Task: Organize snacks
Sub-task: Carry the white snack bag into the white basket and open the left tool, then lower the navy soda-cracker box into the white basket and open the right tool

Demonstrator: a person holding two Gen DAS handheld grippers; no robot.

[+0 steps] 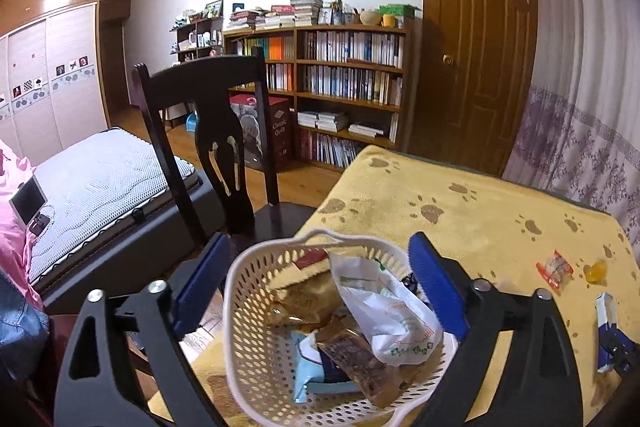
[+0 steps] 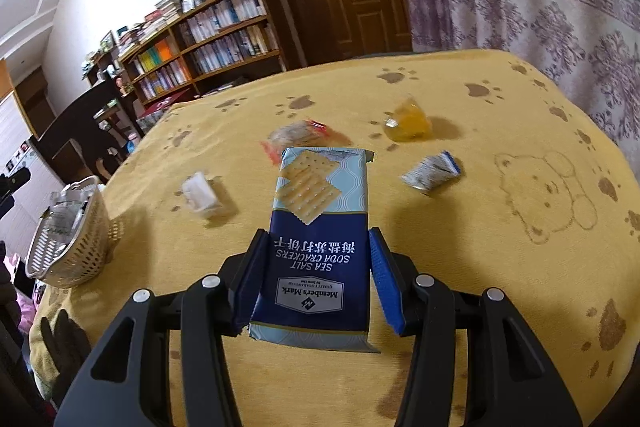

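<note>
A yellow paw-print tablecloth (image 2: 460,267) covers the table. The right gripper (image 2: 316,275) is clamped on a blue cracker packet (image 2: 320,251), its blue pads pressing the packet's two long sides, the packet lifted above the cloth. Its label reads "Member's Mark" and "SEA SALT SODA CRACKERS", with Chinese characters (upside down from this camera). The left gripper (image 1: 316,291) has its jaws wide apart, straddling a white perforated basket (image 1: 256,347) that sits near the table's left edge, already holding several wrappers, among them a white bag (image 1: 384,311) with green print too small to read.

Loose on the cloth, farther off: a red-ended wrapper (image 2: 298,135), an orange jelly cup (image 2: 408,123), a small white packet (image 2: 200,195) and a crumpled blue-white sachet (image 2: 432,171).

Risks, as I judge them: the smooth film could slip from the side grip during the carry, and hard squeezing could crush the crackers. The basket, light and near the edge, could be nudged off.
</note>
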